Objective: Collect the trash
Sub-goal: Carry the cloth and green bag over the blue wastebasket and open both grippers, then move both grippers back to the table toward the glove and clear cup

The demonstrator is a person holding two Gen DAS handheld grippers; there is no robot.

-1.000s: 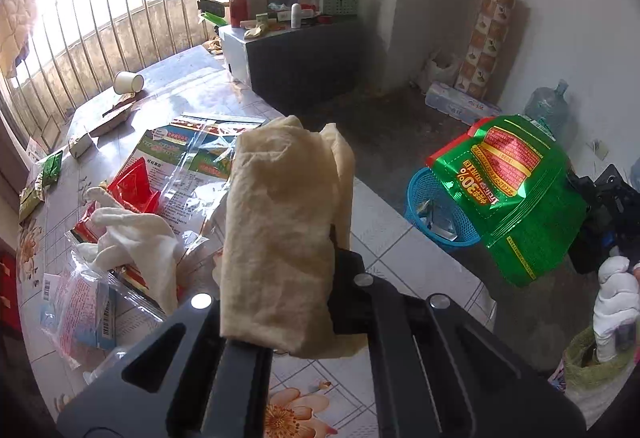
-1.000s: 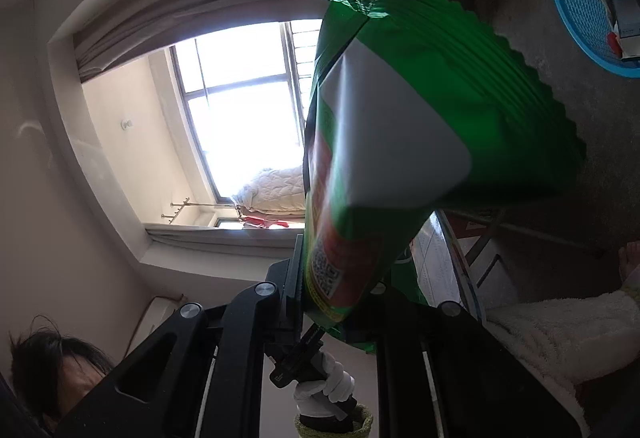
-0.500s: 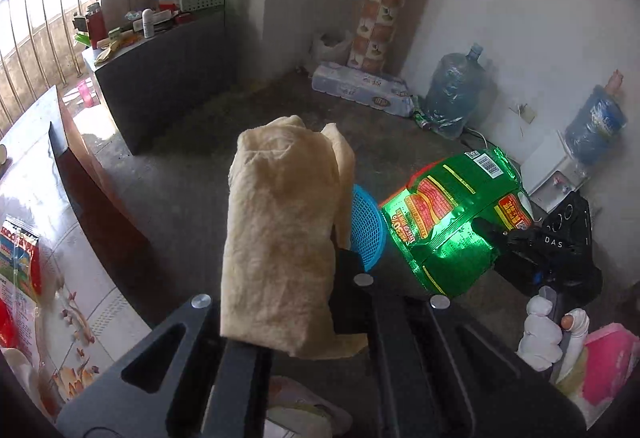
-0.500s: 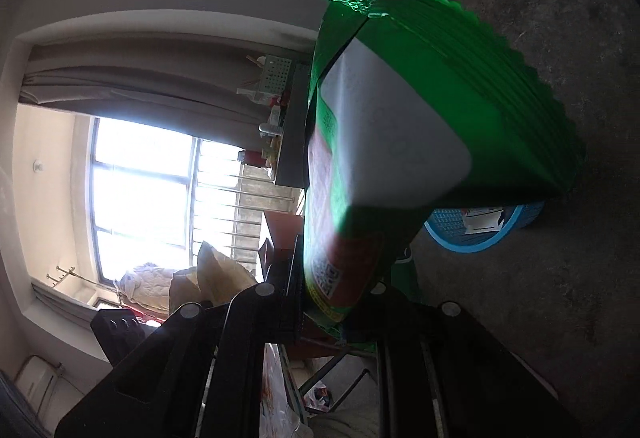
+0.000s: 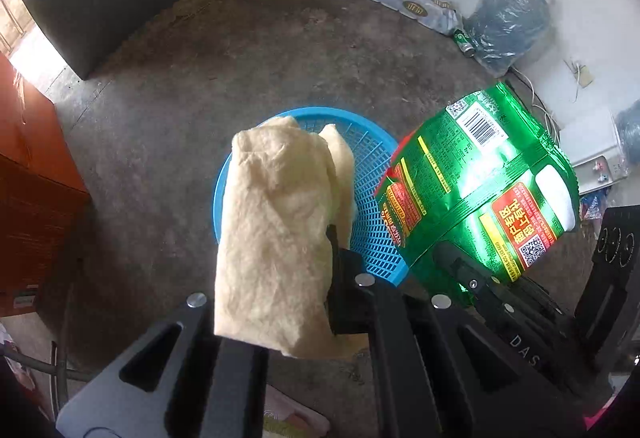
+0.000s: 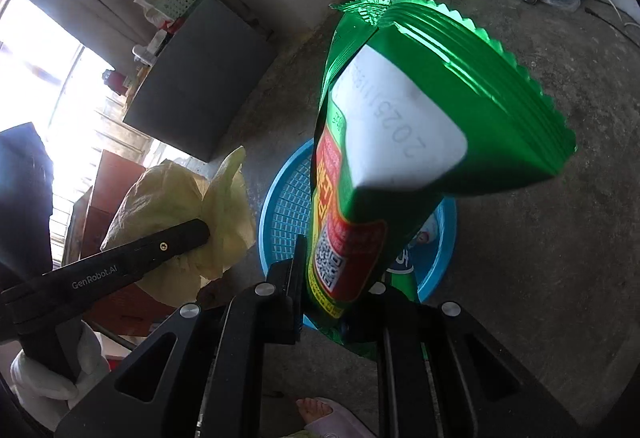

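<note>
Two hand-held grippers hang over a blue basket (image 5: 376,238) standing on the concrete floor (image 5: 168,118). Left hand-held gripper (image 5: 288,302): jaws nearly closed on a crumpled beige paper wad (image 5: 276,230); the jaws have just been opening slightly, with the wad between them and still pinched. The wad sits above the basket's left rim. Right hand-held gripper (image 6: 340,302): jaws narrow, clamped on the lower end of a green snack bag (image 6: 400,142), which stands above the basket's middle in the right wrist view. Basket contents: partly hidden; a white-and-blue wrapper (image 6: 420,242) shows. One white-gloved hand (image 6: 52,382) grips the left handle.
</note>
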